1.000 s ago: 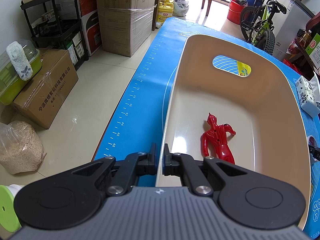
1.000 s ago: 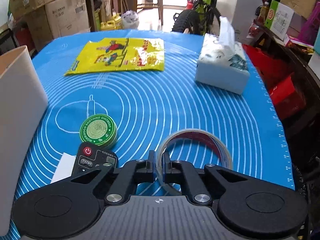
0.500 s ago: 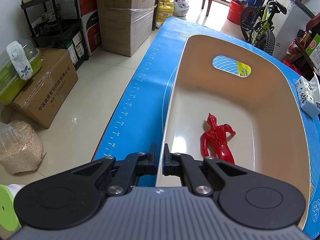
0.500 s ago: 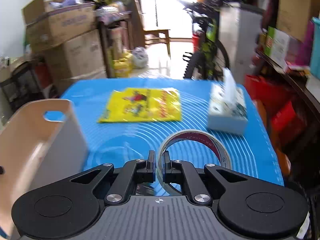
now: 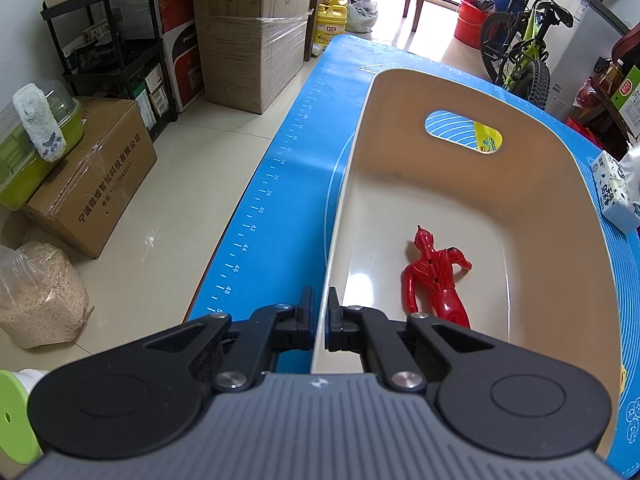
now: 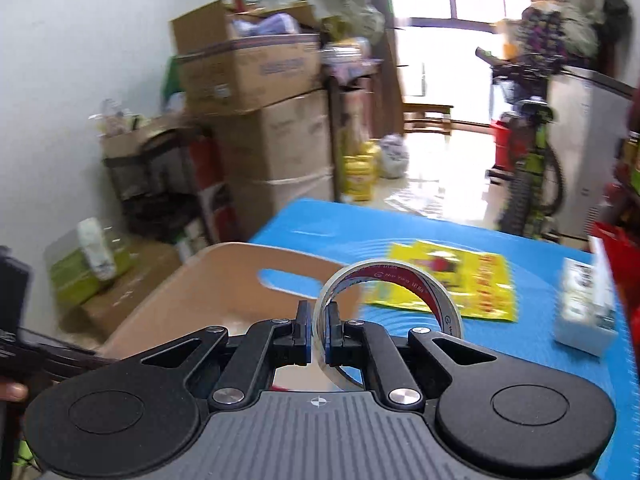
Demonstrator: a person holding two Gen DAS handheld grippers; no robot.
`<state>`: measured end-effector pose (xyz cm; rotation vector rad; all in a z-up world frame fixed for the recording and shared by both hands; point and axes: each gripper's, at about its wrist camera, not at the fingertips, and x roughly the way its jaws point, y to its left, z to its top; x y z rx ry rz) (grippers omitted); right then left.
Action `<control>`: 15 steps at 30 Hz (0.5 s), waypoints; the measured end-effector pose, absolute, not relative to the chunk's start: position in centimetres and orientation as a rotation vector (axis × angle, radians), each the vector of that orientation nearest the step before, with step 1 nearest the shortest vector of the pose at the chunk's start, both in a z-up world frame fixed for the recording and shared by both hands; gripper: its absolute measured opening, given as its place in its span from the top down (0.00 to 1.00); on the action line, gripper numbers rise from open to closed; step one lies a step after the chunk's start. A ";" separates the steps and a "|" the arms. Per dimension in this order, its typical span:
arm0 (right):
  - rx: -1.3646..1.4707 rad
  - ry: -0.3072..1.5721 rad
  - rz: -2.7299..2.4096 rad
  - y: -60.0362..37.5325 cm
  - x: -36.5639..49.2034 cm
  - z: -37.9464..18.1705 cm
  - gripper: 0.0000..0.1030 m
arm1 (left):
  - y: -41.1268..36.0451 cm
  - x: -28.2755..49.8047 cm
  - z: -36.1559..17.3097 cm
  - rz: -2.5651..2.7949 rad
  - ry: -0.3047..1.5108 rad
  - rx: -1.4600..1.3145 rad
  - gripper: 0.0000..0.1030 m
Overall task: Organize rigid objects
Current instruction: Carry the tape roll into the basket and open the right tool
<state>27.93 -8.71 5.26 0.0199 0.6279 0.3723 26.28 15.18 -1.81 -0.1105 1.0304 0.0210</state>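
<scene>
Two hand-held grippers are at work, and both are clenched. The left hand-held gripper (image 5: 319,312) pinches the near rim of the beige plastic tub with a handle cutout (image 5: 560,216), which sits on the blue silicone mat covering the table (image 5: 276,200), close to the table's left edge. A red plastic toy figure (image 5: 436,280) already lies on the tub floor.

The right hand-held gripper (image 6: 318,330) grips the wall of a clear roll of packing tape with a red core (image 6: 390,300), held in the air above the table, the tub's handle end just behind and below it. That view is smeared, so how high the roll sits over the rim is hard to judge.

To do the step well, I would carry the roll well inside the rim, over bare floor away from the figure, lower it close to the bottom before letting go so it cannot roll or bounce out, and keep the left grip firm on the tub.
</scene>
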 end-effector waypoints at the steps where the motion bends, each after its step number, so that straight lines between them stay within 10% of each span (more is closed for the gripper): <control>1: 0.021 0.635 0.398 -7.8 28.0 5.2 0.82 | 15.2 26.3 -1.8 0.021 1.030 -0.111 0.95; 15: 0.001 0.919 0.481 -1.1 28.7 -1.1 0.82 | 15.1 26.3 -1.9 0.022 1.030 -0.107 0.95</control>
